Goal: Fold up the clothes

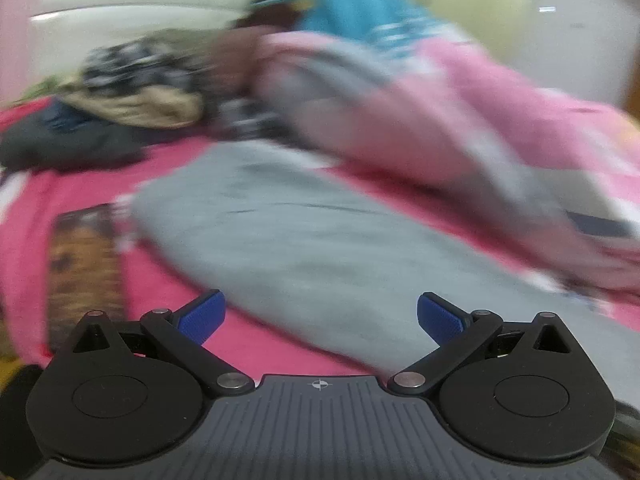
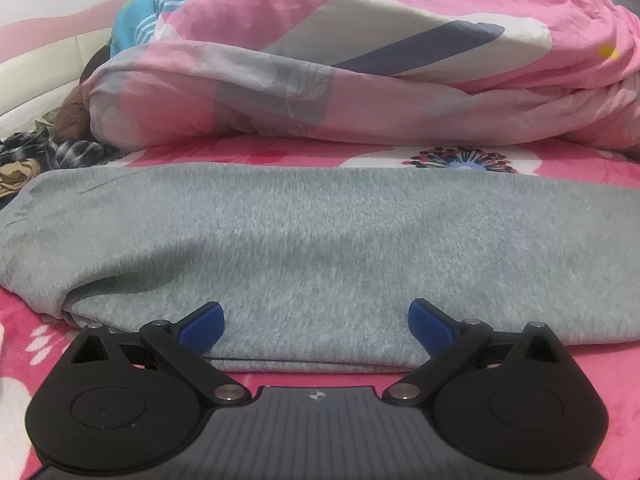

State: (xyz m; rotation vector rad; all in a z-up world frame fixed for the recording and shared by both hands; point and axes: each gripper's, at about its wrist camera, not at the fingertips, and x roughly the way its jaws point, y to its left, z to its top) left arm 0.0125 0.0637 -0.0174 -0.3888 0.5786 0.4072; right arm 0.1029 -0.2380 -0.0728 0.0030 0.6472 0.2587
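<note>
Grey fleece garment (image 2: 320, 248) lies flat on the pink floral bedsheet (image 2: 280, 152), folded into a long band running left to right; its near edge shows stacked layers just beyond the right gripper (image 2: 316, 320). That gripper sits low at the sheet, fingers spread wide, blue pads (image 2: 202, 330) flanking the garment's near fold — nothing held between them. Whether the pads touch the cloth cannot be told.

Left wrist view is motion-blurred. The same grey garment (image 1: 320, 240) lies ahead of the left gripper (image 1: 320, 312) and slants from far left to near right. Left gripper's fingers are also wide apart and hold nothing; it looks raised above the sheet, with the garment's near part in front of the pads (image 1: 440, 316).

Beyond the garment, far side: a bunched pink quilt (image 2: 380, 72) with white and grey patches, a blue patterned cloth (image 2: 136, 20) behind it. Far left — a heap of other clothes (image 1: 132, 92), checked and tan pieces among them. A brown patterned patch (image 1: 84, 260) shows on the sheet at near left in the left view, too blurred to identify.
</note>
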